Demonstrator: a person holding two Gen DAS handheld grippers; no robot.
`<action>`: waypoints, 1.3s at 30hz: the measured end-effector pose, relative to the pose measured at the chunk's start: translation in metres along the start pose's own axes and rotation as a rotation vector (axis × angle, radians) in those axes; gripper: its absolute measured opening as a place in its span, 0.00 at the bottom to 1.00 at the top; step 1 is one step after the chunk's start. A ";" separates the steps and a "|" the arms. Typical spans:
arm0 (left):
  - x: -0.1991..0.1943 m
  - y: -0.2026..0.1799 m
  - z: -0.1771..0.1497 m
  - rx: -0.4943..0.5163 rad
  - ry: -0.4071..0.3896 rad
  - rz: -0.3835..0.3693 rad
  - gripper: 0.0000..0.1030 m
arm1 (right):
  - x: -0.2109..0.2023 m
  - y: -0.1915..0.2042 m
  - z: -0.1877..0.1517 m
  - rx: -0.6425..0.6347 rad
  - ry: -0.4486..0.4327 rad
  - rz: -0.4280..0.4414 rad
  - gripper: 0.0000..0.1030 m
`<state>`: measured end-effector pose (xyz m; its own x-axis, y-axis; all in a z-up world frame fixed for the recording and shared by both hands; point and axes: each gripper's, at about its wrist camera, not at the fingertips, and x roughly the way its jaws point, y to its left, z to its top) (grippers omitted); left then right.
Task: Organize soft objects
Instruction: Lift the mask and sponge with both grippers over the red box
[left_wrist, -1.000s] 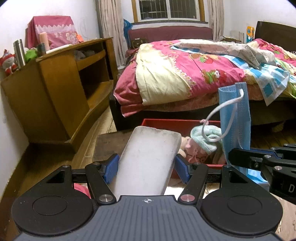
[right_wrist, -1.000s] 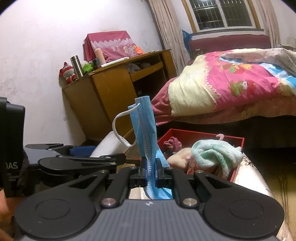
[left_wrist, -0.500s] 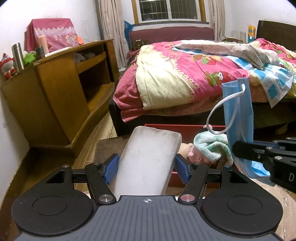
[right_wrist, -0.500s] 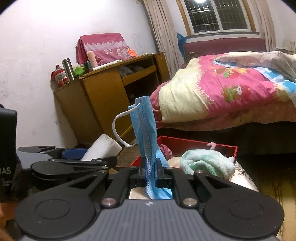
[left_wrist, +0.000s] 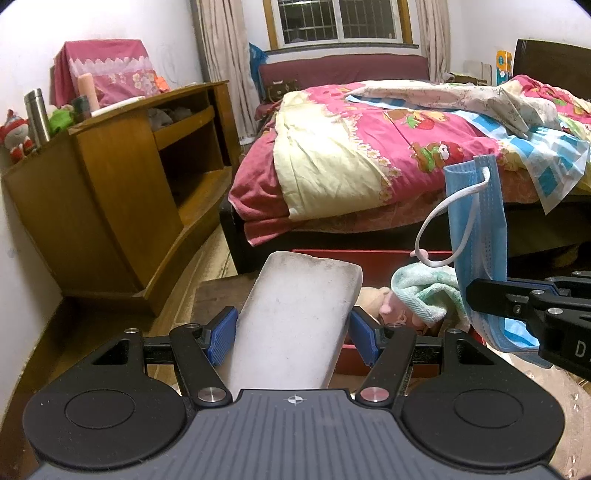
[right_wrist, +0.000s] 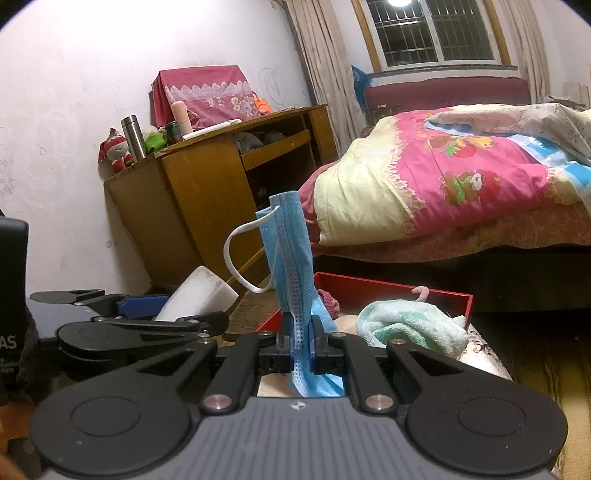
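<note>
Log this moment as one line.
left claw: grips white sponge | right claw: pinches blue mask | red tray: holds green towel

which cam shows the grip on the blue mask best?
Right wrist: the right gripper jaws pinch the blue mask dead centre. Left wrist shows the mask side-on, its pinch point hidden behind the gripper.

A home bedroom, apparently: a bed (left_wrist: 369, 166) with pink quilt, wooden cabinet (left_wrist: 110, 192), curtained window (left_wrist: 343, 22).
</note>
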<state>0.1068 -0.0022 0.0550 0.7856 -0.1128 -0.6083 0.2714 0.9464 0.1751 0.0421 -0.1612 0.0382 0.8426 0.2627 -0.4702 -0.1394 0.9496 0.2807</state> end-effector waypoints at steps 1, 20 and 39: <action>0.000 0.000 0.000 0.000 0.000 0.000 0.63 | 0.000 0.000 0.000 -0.001 0.001 0.000 0.00; 0.030 0.004 0.008 -0.012 0.031 0.005 0.63 | 0.022 -0.015 0.006 0.009 0.013 -0.043 0.00; 0.163 -0.013 0.044 -0.050 0.177 -0.005 0.66 | 0.149 -0.063 0.025 0.023 0.154 -0.087 0.00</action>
<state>0.2558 -0.0467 -0.0125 0.6729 -0.0663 -0.7368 0.2436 0.9603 0.1361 0.1895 -0.1865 -0.0285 0.7608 0.2042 -0.6161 -0.0555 0.9662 0.2517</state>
